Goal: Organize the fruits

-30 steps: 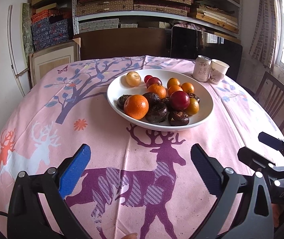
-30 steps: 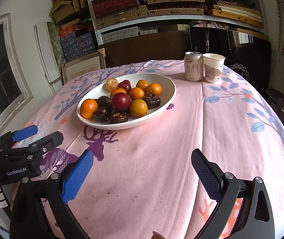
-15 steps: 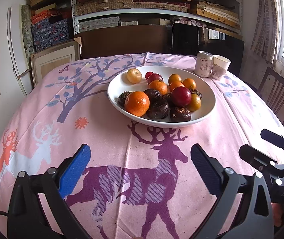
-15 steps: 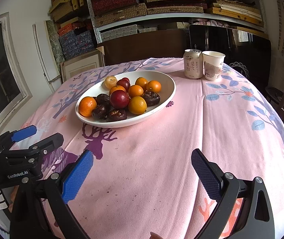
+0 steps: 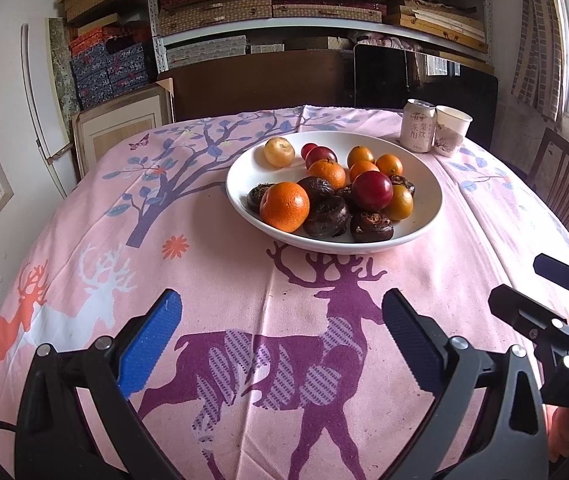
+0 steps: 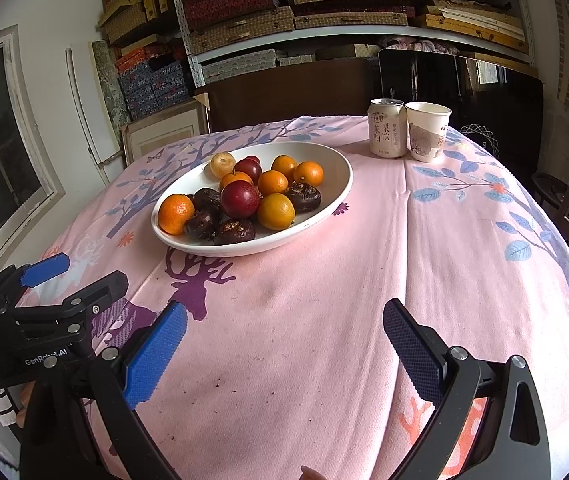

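Both tools hang low over the near edge of the pink tablecloth (image 5: 244, 280), each spread wide with nothing between the pads. Between the left gripper (image 5: 282, 332) jaws lies only the purple deer print; between the right gripper (image 6: 284, 336) jaws only bare cloth, with the left tool showing off to its left.

Ahead of the left jaws, slightly right of their centre line, and ahead-left of the right jaws, stands the white bowl (image 5: 240, 172) with all the fruit heaped in it: a big orange (image 5: 284, 206) nearest the left tool, dark brown fruits (image 5: 326, 216) beside it, a red plum (image 5: 372, 190), small oranges (image 6: 276, 211) behind. Beyond and to the right stand a drink can (image 6: 387, 128) and a paper cup (image 6: 428, 131), touching.

Over the last second the bowl has drifted slightly higher in both views and the fruit has not shifted, so the tools merely tilted or settled, no pick under way; whether sorting is ahead or finished cannot be told
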